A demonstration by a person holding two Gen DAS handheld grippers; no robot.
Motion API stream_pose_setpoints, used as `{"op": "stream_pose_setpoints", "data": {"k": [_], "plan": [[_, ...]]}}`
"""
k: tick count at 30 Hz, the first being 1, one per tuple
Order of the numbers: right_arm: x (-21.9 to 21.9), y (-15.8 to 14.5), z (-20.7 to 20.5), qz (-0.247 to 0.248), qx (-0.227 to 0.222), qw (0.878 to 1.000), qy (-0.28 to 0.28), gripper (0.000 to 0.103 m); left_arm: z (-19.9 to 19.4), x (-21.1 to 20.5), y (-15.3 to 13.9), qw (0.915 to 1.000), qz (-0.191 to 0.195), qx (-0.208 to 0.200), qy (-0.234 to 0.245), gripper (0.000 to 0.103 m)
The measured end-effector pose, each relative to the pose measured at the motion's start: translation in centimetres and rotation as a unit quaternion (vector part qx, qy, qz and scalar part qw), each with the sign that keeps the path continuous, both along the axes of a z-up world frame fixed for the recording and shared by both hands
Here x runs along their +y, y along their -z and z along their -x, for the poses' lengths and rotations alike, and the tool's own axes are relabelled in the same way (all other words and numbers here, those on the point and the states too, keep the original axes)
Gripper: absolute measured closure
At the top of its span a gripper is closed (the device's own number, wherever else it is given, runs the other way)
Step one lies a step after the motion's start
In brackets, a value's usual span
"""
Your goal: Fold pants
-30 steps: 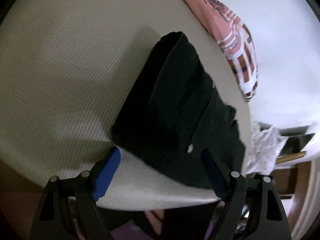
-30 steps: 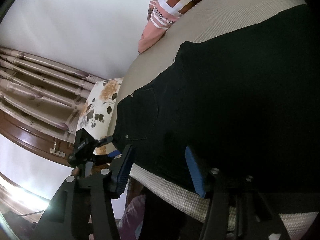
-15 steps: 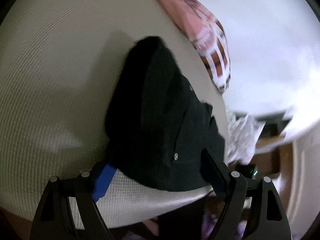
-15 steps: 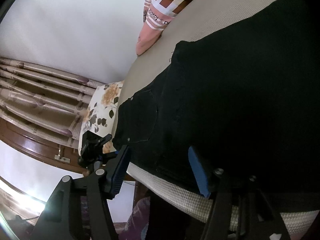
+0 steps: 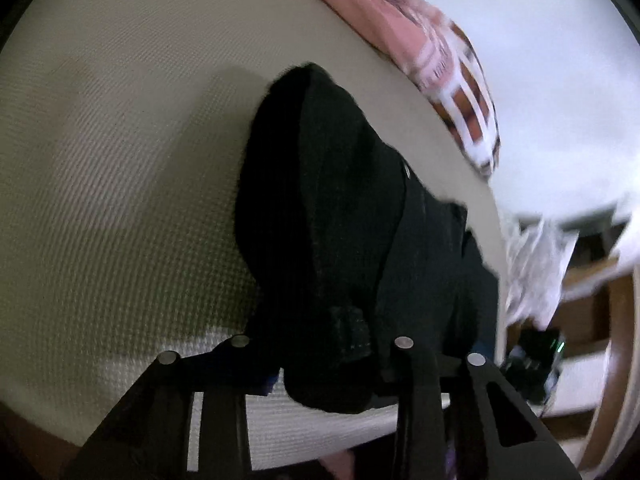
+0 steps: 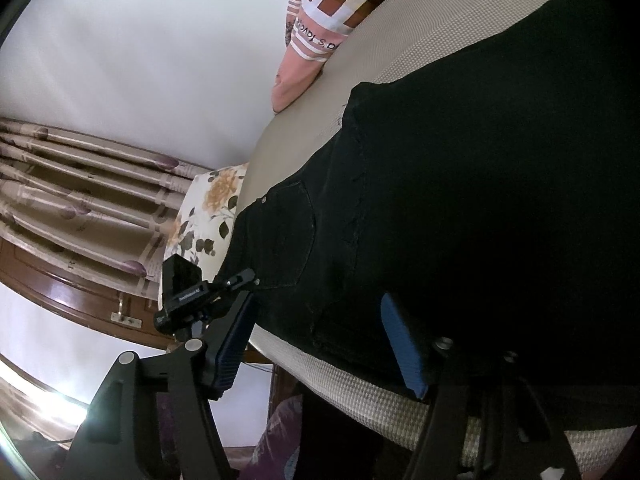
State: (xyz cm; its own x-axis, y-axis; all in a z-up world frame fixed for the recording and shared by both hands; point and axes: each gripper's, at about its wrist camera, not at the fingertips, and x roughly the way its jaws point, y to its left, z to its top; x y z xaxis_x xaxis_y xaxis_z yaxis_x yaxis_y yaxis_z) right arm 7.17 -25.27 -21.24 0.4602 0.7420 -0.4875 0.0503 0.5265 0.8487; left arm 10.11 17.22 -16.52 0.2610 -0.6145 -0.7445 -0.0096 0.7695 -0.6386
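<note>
Black pants (image 5: 340, 200) lie on a beige woven bed cover (image 5: 120, 160). My left gripper (image 5: 324, 344) is at their near edge. Its jaws are closing, and a bunched fold of the fabric is pinched between them, hiding the pads. In the right wrist view the pants (image 6: 460, 200) spread wide, with a back pocket showing. My right gripper (image 6: 316, 332) straddles their near edge at the bed's rim. Its jaws are opening, and the blue pads (image 6: 400, 344) stand apart from the cloth between them.
A pink plaid garment (image 5: 440, 68) (image 6: 332, 0) lies at the far side of the bed by a white wall. A floral pillow (image 6: 208, 208) and curtains (image 6: 80, 184) are to the left. A black device (image 6: 180, 292) sits at the pants' corner.
The left gripper's jaws closed on the pants' near edge, bunching the fabric and covering the blue pads. The right gripper's jaws widened slightly and stayed in place.
</note>
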Motion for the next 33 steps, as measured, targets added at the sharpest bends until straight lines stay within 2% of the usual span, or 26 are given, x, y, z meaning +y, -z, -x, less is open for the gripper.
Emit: {"op": "stream_pose_setpoints", "data": {"k": [4, 8, 12, 18, 22, 27, 31, 33], "plan": [[0.0, 0.0, -0.1, -0.003, 0.002, 1.000, 0.000, 0.041, 0.8, -1.2, -2.0, 0.9988, -0.028, -0.039, -0.007, 0.075], [-0.7, -0.6, 0.0, 0.000, -0.005, 1.000, 0.003, 0.040, 1.2, -2.6, -5.3, 0.9975, -0.006, -0.071, -0.005, 0.075], [-2.6, -2.0, 0.4, 0.009, -0.019, 1.000, 0.013, 0.038, 1.8, -5.8, -8.9, 0.9933, -0.013, -0.113, 0.021, 0.075], [-8.1, -2.8, 2.4, 0.023, -0.026, 0.998, 0.059, 0.037, 3.0, -11.7, -13.5, 0.9837, -0.009, -0.169, 0.061, 0.075], [-12.0, -2.3, 4.3, 0.003, -0.019, 0.995, 0.097, 0.036, 3.6, -17.6, -16.2, 0.9725, -0.004, -0.199, 0.120, 0.075], [-14.4, -1.7, 6.4, 0.010, -0.008, 0.995, 0.097, 0.036, 3.7, -25.9, -16.7, 0.9585, -0.004, -0.201, 0.202, 0.075], [-16.1, -1.4, 8.5, -0.001, -0.016, 0.995, 0.103, 0.035, 4.8, -32.7, -15.2, 0.9426, -0.012, -0.198, 0.269, 0.075], [-17.1, -1.0, 9.3, -0.011, -0.018, 0.994, 0.112, 0.034, 5.4, -35.4, -14.1, 0.9372, -0.018, -0.191, 0.291, 0.075]]}}
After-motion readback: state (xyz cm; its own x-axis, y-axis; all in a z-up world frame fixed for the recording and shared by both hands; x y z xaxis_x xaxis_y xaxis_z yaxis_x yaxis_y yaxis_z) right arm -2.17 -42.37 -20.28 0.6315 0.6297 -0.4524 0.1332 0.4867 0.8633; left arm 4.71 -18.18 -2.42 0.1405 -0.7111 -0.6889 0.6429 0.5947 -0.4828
